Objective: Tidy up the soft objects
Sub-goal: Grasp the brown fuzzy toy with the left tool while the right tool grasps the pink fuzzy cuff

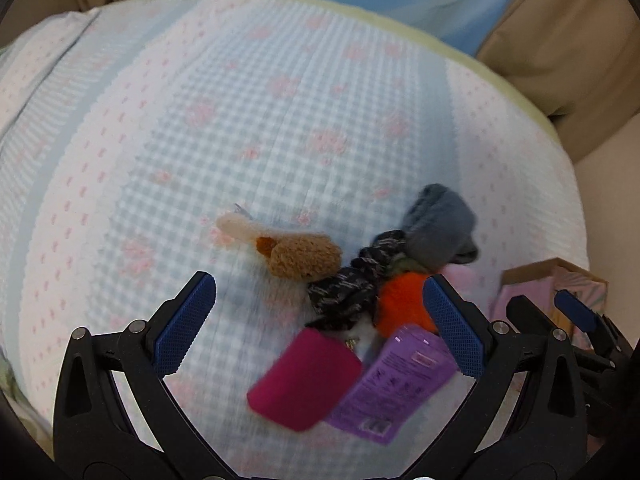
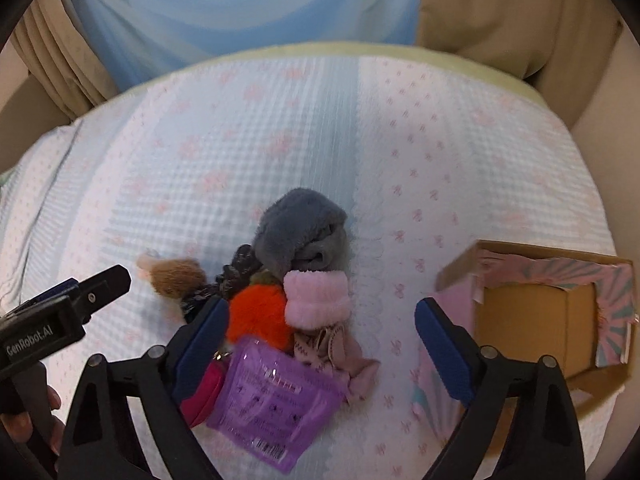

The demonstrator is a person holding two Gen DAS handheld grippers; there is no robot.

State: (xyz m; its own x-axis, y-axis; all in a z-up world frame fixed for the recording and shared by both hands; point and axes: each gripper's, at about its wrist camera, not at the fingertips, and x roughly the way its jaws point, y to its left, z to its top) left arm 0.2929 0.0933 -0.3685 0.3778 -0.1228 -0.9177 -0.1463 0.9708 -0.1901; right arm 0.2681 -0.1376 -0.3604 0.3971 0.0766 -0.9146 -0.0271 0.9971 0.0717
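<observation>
A heap of soft things lies on the bed: a grey fuzzy sock [image 2: 300, 232], a pink fuzzy roll [image 2: 318, 300], an orange pompom [image 2: 256, 316], a black patterned scrunchie [image 1: 348, 292], a brown knitted toy [image 1: 304, 258], a magenta pouch [image 1: 304, 380], a purple packet [image 2: 276, 396] and a pale pink cloth [image 2: 348, 360]. My left gripper [image 1: 320, 320] hangs open just above the scrunchie, pouch and packet. My right gripper [image 2: 324, 344] is open over the pink roll and cloth, with nothing pressed between its pads. Both views are motion-blurred.
An open cardboard box [image 2: 540, 312] with pink patterned paper sits on the bed to the right of the heap. The bedspread [image 2: 240, 140] is checked blue and white with pink flowers. Curtains [image 2: 240, 8] hang beyond the far edge. A hand [image 2: 24, 424] holds the left gripper.
</observation>
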